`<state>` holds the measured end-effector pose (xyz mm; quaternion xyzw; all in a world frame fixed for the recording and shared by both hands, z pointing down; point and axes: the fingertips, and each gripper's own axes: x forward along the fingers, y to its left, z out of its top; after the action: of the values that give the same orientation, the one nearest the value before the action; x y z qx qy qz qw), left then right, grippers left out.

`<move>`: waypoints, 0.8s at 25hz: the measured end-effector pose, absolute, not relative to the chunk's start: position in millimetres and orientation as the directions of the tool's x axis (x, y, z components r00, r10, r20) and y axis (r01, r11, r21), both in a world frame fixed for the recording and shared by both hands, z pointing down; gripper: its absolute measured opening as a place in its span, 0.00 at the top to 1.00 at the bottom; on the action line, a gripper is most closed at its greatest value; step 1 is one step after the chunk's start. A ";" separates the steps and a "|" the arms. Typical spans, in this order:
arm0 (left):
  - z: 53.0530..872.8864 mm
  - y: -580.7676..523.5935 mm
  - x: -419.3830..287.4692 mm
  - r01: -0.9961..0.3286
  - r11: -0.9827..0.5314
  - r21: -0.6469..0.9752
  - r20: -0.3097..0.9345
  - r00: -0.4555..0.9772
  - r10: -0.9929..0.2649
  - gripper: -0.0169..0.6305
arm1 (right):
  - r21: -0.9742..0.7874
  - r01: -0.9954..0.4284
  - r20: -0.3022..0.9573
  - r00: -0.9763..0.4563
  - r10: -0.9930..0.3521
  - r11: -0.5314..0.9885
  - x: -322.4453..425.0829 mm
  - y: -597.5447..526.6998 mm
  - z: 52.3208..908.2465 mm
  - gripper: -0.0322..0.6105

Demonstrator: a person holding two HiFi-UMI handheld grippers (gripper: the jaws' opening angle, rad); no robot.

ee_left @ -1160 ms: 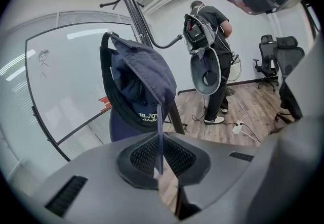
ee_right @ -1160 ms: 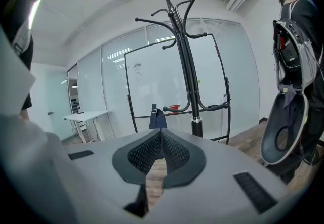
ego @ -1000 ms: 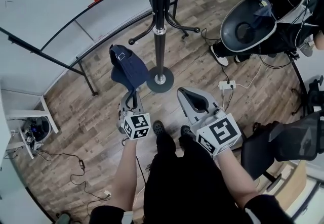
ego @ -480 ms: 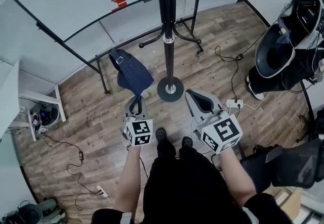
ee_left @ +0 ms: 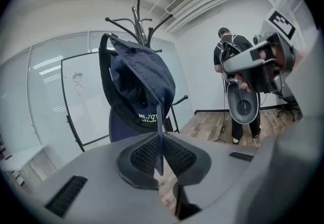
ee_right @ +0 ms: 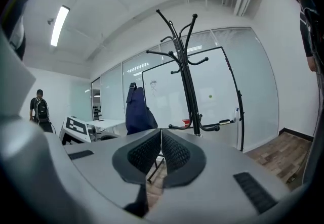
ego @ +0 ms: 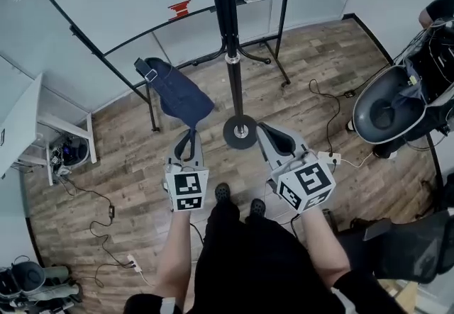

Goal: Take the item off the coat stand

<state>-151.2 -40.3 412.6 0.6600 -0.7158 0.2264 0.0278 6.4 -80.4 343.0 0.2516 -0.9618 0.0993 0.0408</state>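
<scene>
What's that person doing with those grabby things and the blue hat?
A person holds a tool in each hand. The left tool is clamped on the brim of a dark blue cap and holds it up in the air, left of the coat stand and clear of its hooks. The right tool is shut and empty. So the cap is already off the stand.

Right gripper (ee_right: 160, 133) fingers (ee_right: 145, 153) pressed together, nothing between; black coat stand (ee_right: 188, 76) upright ahead, whiteboard (ee_right: 217, 86) behind it; navy cap (ee_right: 135, 113) left of stand, clear of its hooks; person (ee_right: 39, 109) far left
</scene>
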 end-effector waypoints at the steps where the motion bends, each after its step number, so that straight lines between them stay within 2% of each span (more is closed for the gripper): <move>1: 406.1 -39.2 -145.0 -0.962 0.027 -0.271 0.328 -0.118 -0.937 0.92 | -0.166 -0.492 0.131 -0.870 -0.475 0.855 10.5 -78.4 341.4 0.90; 8: 363.8 -33.8 -107.0 -0.991 -0.023 -0.130 0.296 -0.017 -0.955 0.92 | -0.122 -0.479 0.089 -0.878 -0.471 0.869 29.3 -72.9 317.6 0.90; 20: 332.0 -28.8 -54.3 -0.993 -0.113 -0.015 0.238 0.106 -0.965 0.92 | -0.092 -0.493 0.040 -0.870 -0.491 0.865 65.1 -64.0 306.2 0.90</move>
<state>-54.3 -28.8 332.0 0.7400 -0.6618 0.0943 0.0746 65.1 -64.0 306.2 0.2548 -0.9657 0.0497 0.0074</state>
